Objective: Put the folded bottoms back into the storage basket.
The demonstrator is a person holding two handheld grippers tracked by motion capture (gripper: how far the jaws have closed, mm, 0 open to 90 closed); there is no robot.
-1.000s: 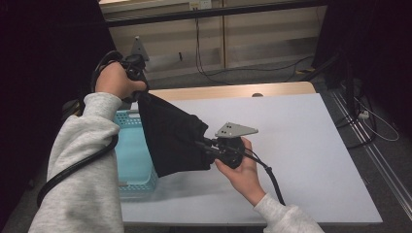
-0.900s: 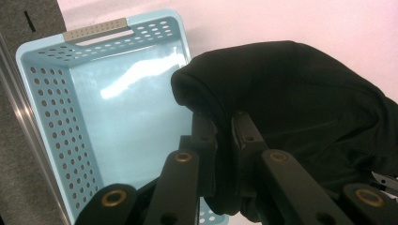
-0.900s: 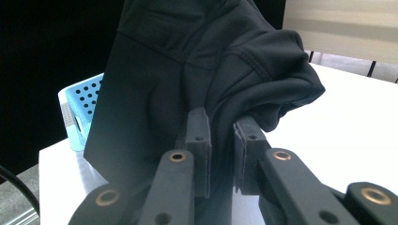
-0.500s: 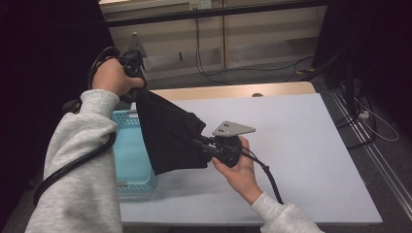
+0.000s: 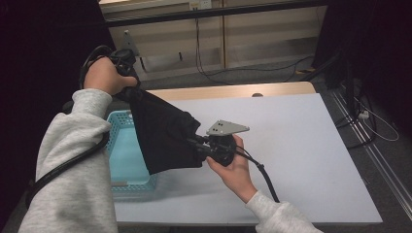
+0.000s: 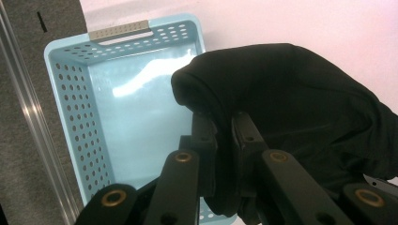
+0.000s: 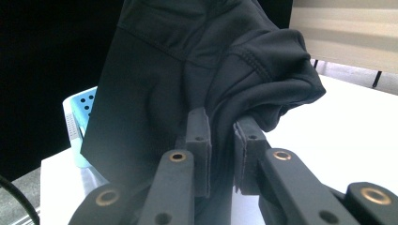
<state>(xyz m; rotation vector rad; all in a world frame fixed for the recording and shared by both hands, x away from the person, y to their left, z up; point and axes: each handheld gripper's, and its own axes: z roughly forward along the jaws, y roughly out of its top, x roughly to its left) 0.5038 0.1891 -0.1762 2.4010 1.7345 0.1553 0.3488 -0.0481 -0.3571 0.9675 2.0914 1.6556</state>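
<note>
Two grippers [image 5: 127,87] [image 5: 194,143] clamping soft black cloth [image 5: 163,133], perforated blue plastic basket [image 5: 121,160] beneath

The high view looks forward and down over the white surface [image 5: 301,145] from the person's side. Each gripper view sits close behind its jaws, facing black cloth [image 6: 300,108]. All three share the cloth and the blue basket [image 5: 121,150].

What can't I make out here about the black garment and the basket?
- Black garment: its type; folds and both grips bunch it, all views.
- Blue basket: right side covered by the garment, high view; near rim hidden behind the left gripper jaws, left gripper view.
- Right gripper: pinched edge buried.
</note>
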